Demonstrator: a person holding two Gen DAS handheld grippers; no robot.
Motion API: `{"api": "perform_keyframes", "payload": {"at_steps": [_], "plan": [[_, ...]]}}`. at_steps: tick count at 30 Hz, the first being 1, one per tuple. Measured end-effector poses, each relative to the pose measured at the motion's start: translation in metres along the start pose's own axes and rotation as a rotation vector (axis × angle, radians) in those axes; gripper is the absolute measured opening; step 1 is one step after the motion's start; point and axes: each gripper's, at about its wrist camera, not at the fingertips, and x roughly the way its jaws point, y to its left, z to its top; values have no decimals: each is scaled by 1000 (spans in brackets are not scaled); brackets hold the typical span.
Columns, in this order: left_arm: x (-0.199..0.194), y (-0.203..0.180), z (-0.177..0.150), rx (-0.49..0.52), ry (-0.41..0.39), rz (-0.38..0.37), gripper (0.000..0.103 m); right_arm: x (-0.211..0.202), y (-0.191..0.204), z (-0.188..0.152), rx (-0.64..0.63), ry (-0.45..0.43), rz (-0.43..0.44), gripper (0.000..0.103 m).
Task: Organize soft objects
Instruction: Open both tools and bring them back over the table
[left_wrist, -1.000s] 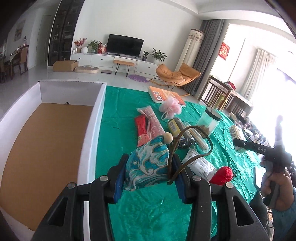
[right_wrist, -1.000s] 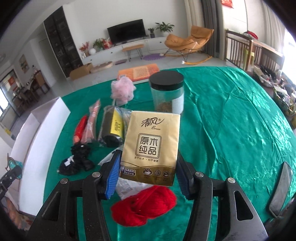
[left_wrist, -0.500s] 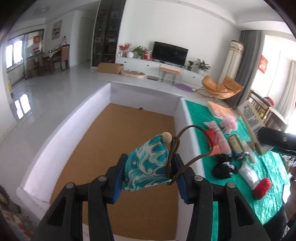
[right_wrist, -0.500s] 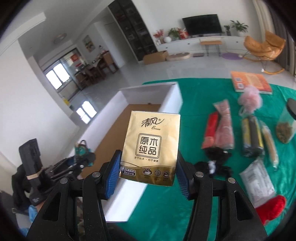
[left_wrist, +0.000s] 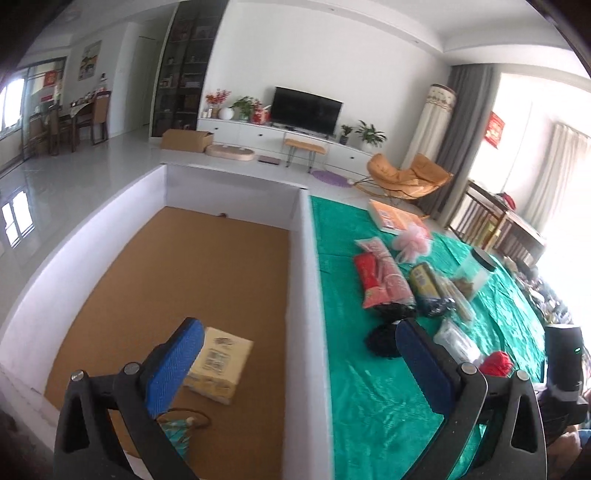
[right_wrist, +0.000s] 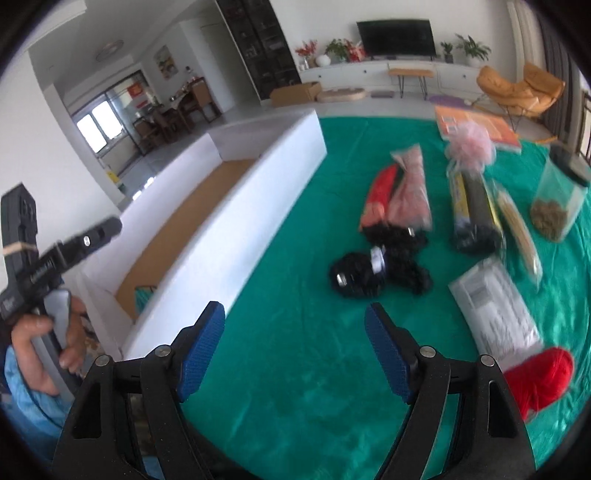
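Now both grippers are seen with their jaws spread wide and nothing between the blue pads, the jaws of each having just been opening. The left gripper is held above the near end of the white-walled box, whose brown floor is bare except for two things. A gold tissue pack is lying flat on that floor, just beyond the left blue pad. A teal patterned pouch with a brown cord loop is partly seen lower down, beside the tissue pack and half hidden behind the gripper's left finger. In the right wrist view a sliver of the pouch is glimpsed over the box wall.

The right gripper is pointed down over the green tablecloth, beside the long wall of the box. Further out on the cloth, black yarn is lying ahead of the open jaws, a red ball of yarn near the right finger, and a clear bag of white material between them. Red and pink packets, a pink mesh puff and a clear jar with a black lid are set farther back. A person's hand on the left gripper's handle is seen at the left edge.
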Motion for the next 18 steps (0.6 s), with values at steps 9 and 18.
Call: {"api": "perform_keyframes", "payload": {"at_steps": [9, 18], "plan": [[68, -131, -47, 210, 206, -211, 103, -41, -161, -22, 220, -146, -421, 80], [159, -186, -100, 328, 362, -142, 103, -42, -164, -44, 190, -203, -628, 81]]}}
